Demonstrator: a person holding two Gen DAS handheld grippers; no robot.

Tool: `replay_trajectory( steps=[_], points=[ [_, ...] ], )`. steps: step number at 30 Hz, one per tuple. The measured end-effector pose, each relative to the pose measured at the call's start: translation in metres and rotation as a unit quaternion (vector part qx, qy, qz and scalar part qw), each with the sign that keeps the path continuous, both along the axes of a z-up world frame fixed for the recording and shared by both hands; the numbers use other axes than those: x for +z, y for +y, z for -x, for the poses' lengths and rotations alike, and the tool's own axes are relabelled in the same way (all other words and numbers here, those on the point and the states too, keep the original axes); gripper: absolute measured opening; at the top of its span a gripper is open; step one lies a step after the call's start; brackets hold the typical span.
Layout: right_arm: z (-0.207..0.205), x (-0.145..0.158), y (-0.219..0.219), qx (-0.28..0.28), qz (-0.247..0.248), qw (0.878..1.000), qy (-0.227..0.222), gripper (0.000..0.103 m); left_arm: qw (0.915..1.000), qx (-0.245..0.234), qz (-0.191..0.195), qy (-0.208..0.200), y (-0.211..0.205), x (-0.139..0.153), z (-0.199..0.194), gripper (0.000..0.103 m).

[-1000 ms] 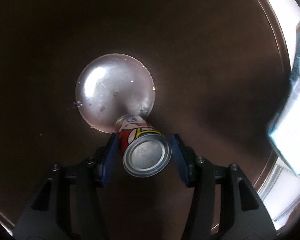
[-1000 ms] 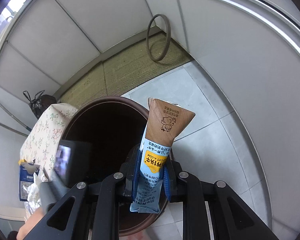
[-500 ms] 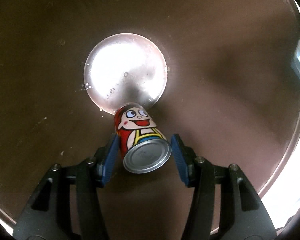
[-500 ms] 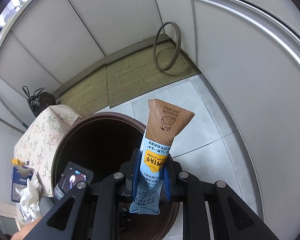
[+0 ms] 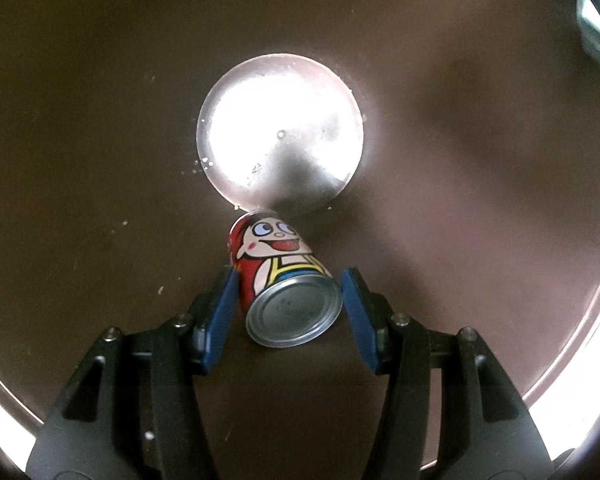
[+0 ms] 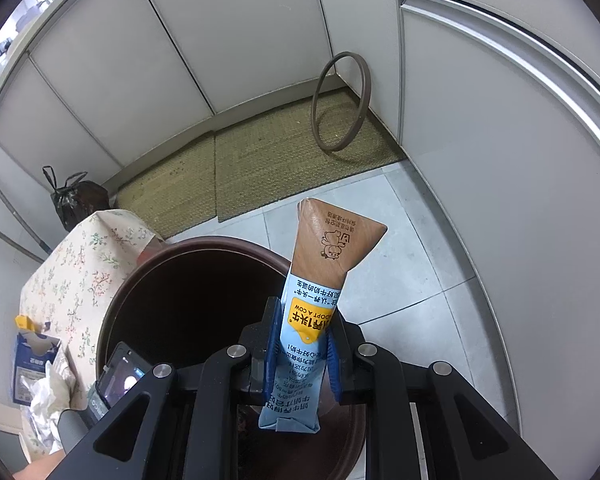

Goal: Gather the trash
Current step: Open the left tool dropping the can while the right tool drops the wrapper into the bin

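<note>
Can [image 5: 284, 280] inside bin [image 5: 100, 120], above floor

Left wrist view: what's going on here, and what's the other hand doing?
The left gripper holds a cartoon-printed can inside a brown bin, pointing down toward its shiny bottom. The right gripper is clamped on a flattened milk carton above the bin's rim. Neither is released.

I'm seeing a glossy printed metal can [image 5: 278, 276] inside a smooth brown plastic bin [image 5: 480, 200] — shiny base — and I'm looking at a matt paper carton [image 6: 316, 312] and a rough woven mat [image 6: 260, 160].
</note>
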State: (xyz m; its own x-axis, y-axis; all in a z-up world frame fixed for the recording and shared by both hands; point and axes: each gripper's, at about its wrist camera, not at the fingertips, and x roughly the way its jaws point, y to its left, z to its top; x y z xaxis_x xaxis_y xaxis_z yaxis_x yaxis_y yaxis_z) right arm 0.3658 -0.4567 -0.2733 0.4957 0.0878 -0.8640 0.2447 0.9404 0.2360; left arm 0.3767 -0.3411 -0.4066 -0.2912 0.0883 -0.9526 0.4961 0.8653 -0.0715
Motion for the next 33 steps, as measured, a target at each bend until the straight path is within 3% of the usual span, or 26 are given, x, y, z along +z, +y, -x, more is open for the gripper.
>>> replay_trajectory(
  steps=[7,9,11,14,19,22,25,28,29,32,33],
  points=[
    [0.001,0.002,-0.001,0.002,0.001,1.0,-0.006,0.021,0.9997,-0.016,-0.017,0.006,-0.005,-0.002,0.002,0.056],
    [0.001,0.002,-0.002,0.003,0.0,1.0,-0.006,0.021,0.9996,-0.029,-0.005,-0.004,-0.004,0.002,0.006,0.056],
    [0.001,0.002,-0.003,0.002,-0.002,1.0,-0.006,0.021,0.9993,-0.029,0.005,-0.025,0.0,0.009,0.008,0.065],
    [0.002,0.002,-0.001,0.001,0.001,1.0,-0.005,0.021,0.9972,-0.021,0.043,-0.057,0.007,0.025,0.01,0.065],
    [0.001,0.0,0.008,0.016,0.021,1.0,-0.002,0.021,0.9842,-0.011,0.126,-0.123,0.024,0.077,0.023,0.066],
    [-0.001,-0.006,0.017,0.034,0.036,0.999,0.01,0.021,0.9768,-0.009,0.137,-0.164,0.038,0.103,0.035,0.079],
    [-0.003,-0.011,0.03,0.053,0.069,0.996,0.024,0.021,0.9674,0.006,0.169,-0.188,0.063,0.125,0.047,0.08],
    [-0.002,-0.014,0.037,0.054,0.071,0.995,0.032,0.022,0.9593,0.02,0.184,-0.213,0.087,0.141,0.056,0.081],
    [-0.001,-0.013,0.038,0.054,0.063,0.996,0.031,0.024,0.9579,0.025,0.174,-0.227,0.096,0.147,0.06,0.081],
    [0.004,-0.003,0.04,0.047,0.051,0.997,0.031,0.05,0.9511,0.039,0.186,-0.244,0.116,0.164,0.072,0.081],
    [0.008,0.004,0.043,0.046,0.053,0.997,0.025,0.052,0.9486,0.043,0.187,-0.252,0.123,0.171,0.075,0.081]
  ],
)
